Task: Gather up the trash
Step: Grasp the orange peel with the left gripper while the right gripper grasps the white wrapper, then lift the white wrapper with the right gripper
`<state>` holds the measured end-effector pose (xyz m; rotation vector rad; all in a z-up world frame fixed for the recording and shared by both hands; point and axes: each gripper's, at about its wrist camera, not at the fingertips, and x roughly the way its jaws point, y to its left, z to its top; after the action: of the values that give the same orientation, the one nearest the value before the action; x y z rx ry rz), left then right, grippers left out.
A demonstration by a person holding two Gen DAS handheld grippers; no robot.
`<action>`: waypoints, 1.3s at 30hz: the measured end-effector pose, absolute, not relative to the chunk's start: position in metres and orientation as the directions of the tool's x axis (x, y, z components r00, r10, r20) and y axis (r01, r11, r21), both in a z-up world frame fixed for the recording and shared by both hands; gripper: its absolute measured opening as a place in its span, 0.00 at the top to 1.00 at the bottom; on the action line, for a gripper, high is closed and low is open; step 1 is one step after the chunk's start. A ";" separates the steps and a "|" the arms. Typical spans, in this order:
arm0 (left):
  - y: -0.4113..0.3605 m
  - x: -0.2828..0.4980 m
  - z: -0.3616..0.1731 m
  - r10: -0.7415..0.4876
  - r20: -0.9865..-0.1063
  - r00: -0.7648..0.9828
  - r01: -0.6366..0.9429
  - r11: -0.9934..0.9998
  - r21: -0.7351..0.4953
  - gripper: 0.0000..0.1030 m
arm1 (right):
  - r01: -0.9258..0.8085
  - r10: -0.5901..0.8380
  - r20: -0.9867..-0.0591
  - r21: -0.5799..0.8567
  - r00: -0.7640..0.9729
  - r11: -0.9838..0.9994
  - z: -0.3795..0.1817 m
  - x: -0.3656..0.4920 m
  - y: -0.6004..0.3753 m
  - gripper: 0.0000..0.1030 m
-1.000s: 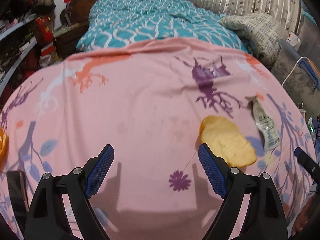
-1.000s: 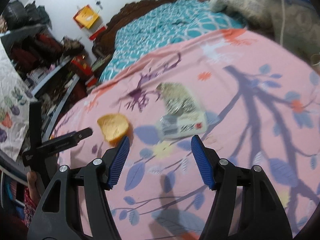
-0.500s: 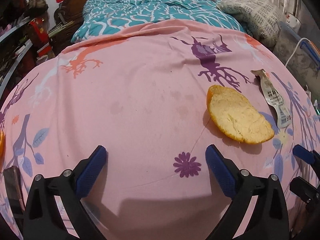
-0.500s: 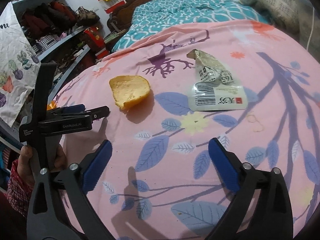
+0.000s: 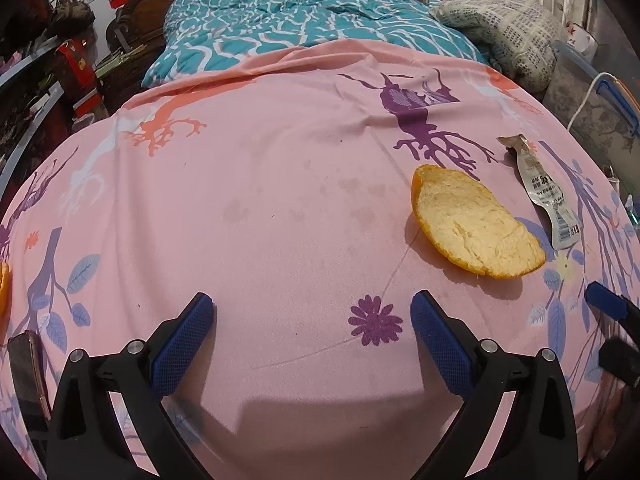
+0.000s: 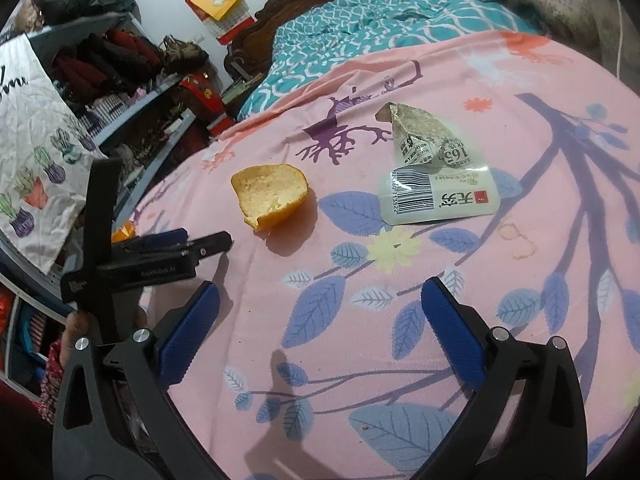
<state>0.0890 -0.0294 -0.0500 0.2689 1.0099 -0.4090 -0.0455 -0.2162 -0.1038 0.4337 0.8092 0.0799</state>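
Trash lying loose on the pink printed bedsheet (image 5: 256, 208), nothing picked up yet. Orange peel (image 5: 472, 228) resting pith side up, just ahead and to the right of the left gripper (image 5: 312, 332). Torn foil wrapper (image 6: 432, 172) lying flat beyond the right gripper (image 6: 320, 324), near the peel but apart from it. Fingers (image 5: 184, 340) of both grippers just having been opening, now standing wide with only bare sheet between them, probably readying for one pick each. Both tools hovering low and tilted down at the bed, likely lining up approaches. Peel looking stiff and curved, wrapper thin and flat, so likely harder to pinch off soft fabric. Another orange scrap (image 5: 4, 288) showing at the left edge.
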 end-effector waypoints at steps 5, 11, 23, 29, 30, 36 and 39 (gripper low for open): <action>-0.033 0.096 -0.038 -0.238 -0.841 0.485 0.445 0.895 0.004 0.09 | 0.174 0.096 -0.694 0.309 0.714 0.935 -0.093 -0.046 -0.225 0.13; -0.049 0.108 -0.022 -0.343 -0.816 0.465 0.484 0.870 -0.090 0.13 | 0.254 -0.022 -0.736 0.206 0.676 0.945 -0.093 -0.014 -0.261 0.29; -0.090 0.116 -0.042 -0.430 -0.838 0.336 0.575 0.799 -0.179 0.83 | 0.194 0.015 -0.770 0.180 0.638 0.964 -0.101 0.041 -0.265 0.76; -0.065 0.117 -0.033 -0.439 -0.814 0.382 0.540 0.820 -0.189 0.92 | 0.120 0.130 -0.756 0.267 0.642 0.956 -0.104 0.039 -0.242 0.81; -0.058 0.121 -0.033 -0.438 -0.812 0.386 0.523 0.829 -0.198 0.92 | 0.103 0.158 -0.750 0.289 0.642 0.952 -0.103 0.039 -0.240 0.81; -0.048 0.131 -0.031 -0.444 -0.811 0.380 0.496 0.838 -0.227 0.92 | 0.152 0.302 -0.696 0.509 0.651 0.847 -0.108 0.046 -0.268 0.80; -0.059 0.128 -0.030 -0.429 -0.815 0.390 0.519 0.833 -0.191 0.92 | 0.168 0.344 -0.689 0.561 0.638 0.811 -0.113 0.052 -0.277 0.80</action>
<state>0.1284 -0.0592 -0.0302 0.1008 1.0033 -0.6039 0.0518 -0.2773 -0.1129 0.6383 0.8887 0.1085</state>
